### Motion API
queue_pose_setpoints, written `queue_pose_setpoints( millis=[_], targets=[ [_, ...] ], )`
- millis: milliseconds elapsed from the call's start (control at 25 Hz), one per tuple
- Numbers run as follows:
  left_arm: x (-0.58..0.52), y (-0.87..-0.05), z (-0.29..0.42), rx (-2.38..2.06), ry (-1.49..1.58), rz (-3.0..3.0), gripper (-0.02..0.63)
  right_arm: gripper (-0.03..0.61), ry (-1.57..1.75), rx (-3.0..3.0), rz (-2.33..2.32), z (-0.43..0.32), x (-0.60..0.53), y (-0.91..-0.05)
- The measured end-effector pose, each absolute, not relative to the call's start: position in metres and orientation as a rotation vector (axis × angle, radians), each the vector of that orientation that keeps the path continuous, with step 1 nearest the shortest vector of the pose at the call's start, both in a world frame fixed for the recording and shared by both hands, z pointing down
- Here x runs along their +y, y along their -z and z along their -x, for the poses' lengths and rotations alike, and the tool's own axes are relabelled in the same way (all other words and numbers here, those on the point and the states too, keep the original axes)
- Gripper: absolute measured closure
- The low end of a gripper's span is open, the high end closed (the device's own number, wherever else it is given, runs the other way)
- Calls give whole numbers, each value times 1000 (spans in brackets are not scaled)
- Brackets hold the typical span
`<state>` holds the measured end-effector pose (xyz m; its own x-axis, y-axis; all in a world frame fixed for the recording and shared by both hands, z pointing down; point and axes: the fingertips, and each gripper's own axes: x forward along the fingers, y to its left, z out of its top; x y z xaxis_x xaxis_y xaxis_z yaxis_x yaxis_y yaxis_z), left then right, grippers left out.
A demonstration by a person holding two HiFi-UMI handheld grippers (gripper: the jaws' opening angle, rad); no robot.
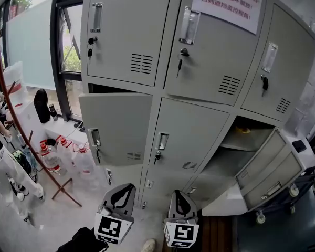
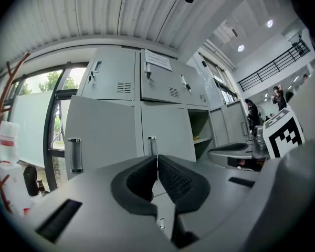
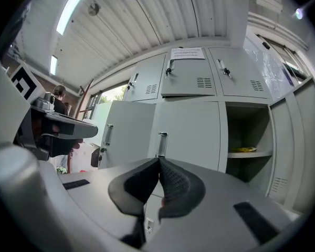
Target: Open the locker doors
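From the head view we see the lockers (image 1: pixel 210 62): the left middle door (image 1: pixel 118 119) is ajar and the right middle door (image 1: pixel 268 167) is swung wide. The left tool (image 1: pixel 117 198) and right tool (image 1: pixel 181 203) are below, clear of them.

In the left gripper view, our left tool's jaws meet, empty.

In the right gripper view, our right tool's jaws are likewise together on nothing, facing the closed centre door (image 3: pixel 191 130).

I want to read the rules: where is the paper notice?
In the head view, the paper notice is stuck on the top-row middle locker door, upper right of the picture, right of that door's handle.
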<state>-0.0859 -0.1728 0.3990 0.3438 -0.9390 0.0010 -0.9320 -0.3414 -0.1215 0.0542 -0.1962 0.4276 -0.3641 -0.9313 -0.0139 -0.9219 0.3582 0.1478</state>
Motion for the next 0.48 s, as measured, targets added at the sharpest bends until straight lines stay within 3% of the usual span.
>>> queue_pose_setpoints(
  millis=[320,480],
  targets=[
    [-199,-390,105,1863,80,2393,588,561,227,-2609,-1601,-29,-252,-414],
    [-210,-391,116,1942,124,2354,588,506,237,-2664,-1525,-13,-281,-408]
  ],
)
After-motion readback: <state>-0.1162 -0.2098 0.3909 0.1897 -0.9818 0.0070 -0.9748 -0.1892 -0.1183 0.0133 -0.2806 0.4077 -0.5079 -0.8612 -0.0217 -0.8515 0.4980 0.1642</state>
